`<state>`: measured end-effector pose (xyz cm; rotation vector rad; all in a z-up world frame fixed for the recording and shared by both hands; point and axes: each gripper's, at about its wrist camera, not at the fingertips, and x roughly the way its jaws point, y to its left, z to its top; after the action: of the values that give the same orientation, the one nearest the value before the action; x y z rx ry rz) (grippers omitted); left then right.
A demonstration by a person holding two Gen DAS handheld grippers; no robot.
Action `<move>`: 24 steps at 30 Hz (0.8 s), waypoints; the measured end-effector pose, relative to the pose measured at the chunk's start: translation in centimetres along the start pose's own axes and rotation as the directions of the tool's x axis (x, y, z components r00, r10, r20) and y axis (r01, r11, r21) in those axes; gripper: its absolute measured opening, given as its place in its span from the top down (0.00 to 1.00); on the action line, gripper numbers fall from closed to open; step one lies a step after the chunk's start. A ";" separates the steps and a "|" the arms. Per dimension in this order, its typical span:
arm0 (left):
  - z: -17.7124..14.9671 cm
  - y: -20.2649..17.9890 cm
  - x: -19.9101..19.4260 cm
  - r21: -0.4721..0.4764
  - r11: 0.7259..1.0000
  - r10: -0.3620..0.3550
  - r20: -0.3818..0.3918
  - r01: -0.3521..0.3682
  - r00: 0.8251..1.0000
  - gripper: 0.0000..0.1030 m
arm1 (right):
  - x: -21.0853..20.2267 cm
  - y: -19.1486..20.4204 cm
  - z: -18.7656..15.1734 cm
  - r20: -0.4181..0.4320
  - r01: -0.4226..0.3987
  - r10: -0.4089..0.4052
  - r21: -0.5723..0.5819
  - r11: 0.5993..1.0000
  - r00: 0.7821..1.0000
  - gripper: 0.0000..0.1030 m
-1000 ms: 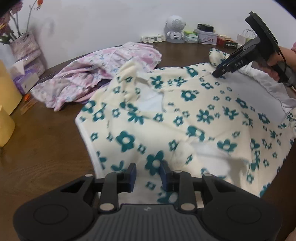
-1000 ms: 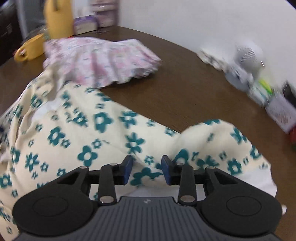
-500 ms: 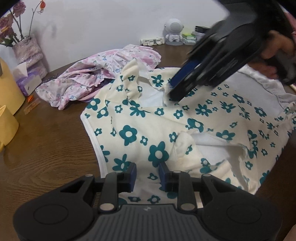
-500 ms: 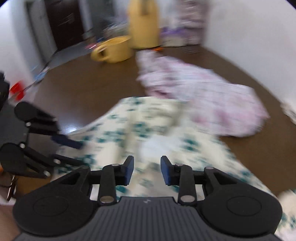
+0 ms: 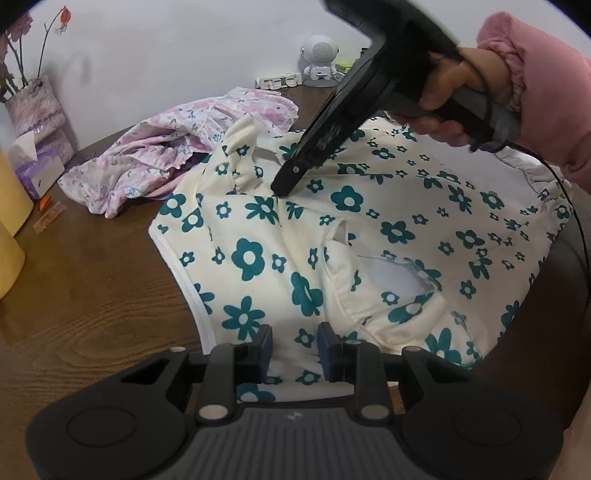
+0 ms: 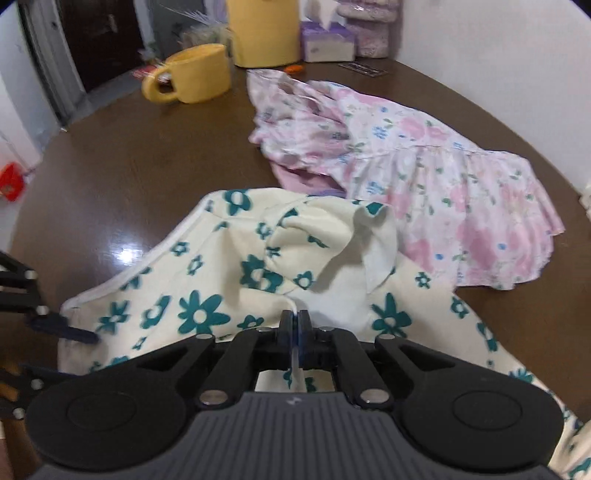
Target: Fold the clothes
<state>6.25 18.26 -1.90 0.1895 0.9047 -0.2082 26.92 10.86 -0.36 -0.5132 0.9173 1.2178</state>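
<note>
A cream garment with teal flowers (image 5: pixel 369 229) lies spread on the brown table (image 5: pixel 92 295). My left gripper (image 5: pixel 295 347) hovers over its near hem, jaws apart, the cloth lying below them and not pinched. From the right wrist view, that left gripper (image 6: pixel 79 356) sits at the garment's left edge. My right gripper (image 6: pixel 295 325) points down at the cream garment (image 6: pixel 207 295) just below a ruffled sleeve. Its jaws are closing, and a fold of fabric is pinched between the pads. In the left wrist view, the right gripper (image 5: pixel 286 188) touches the cloth beside the ruffle.
A crumpled pink floral garment (image 5: pixel 177 147) (image 6: pixel 424 166) lies just beyond the cream one. A yellow mug (image 6: pixel 192 74), a yellow container (image 6: pixel 262 29) and a tissue box (image 6: pixel 327 44) stand at the table's far side. A white robot figure (image 5: pixel 319 55) stands by the wall. A pink sleeve (image 5: pixel 535 92) reaches in from the right.
My right gripper swung from the garment's far right part across to the ruffled sleeve, and its jaws closed onto a fold. The left gripper kept its opening and barely shifted.
</note>
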 end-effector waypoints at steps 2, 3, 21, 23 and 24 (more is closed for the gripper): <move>-0.1 0.1 -0.2 -0.006 1.000 -0.006 -0.001 0.006 1.000 0.76 | -1.5 -0.4 -0.1 0.047 -0.043 0.041 0.041 0.998 0.998 0.74; -0.2 0.1 -0.2 -0.008 1.000 -0.007 -0.001 0.007 1.000 0.76 | -2.4 -0.6 -0.2 0.074 -0.045 0.041 0.050 0.998 0.996 0.72; -0.2 -0.2 -0.4 -0.050 0.999 0.016 -0.002 -0.016 1.000 0.75 | -1.9 7.6 -4.1 -0.086 -0.206 0.193 -0.187 0.961 0.977 0.90; -0.3 -0.3 -0.4 -0.052 0.998 0.019 0.001 -0.019 1.000 0.75 | -3.0 7.4 -3.8 -0.025 -0.157 0.155 -0.186 0.970 0.988 0.85; -0.3 -0.3 -0.4 -0.054 0.998 0.020 0.002 -0.020 1.000 0.75 | -3.6 7.3 -3.7 0.011 -0.114 0.118 -0.196 0.974 0.993 0.78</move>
<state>5.71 18.07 -1.78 0.1484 0.9042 -0.1650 18.55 8.18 1.44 -0.6072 0.8213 1.4266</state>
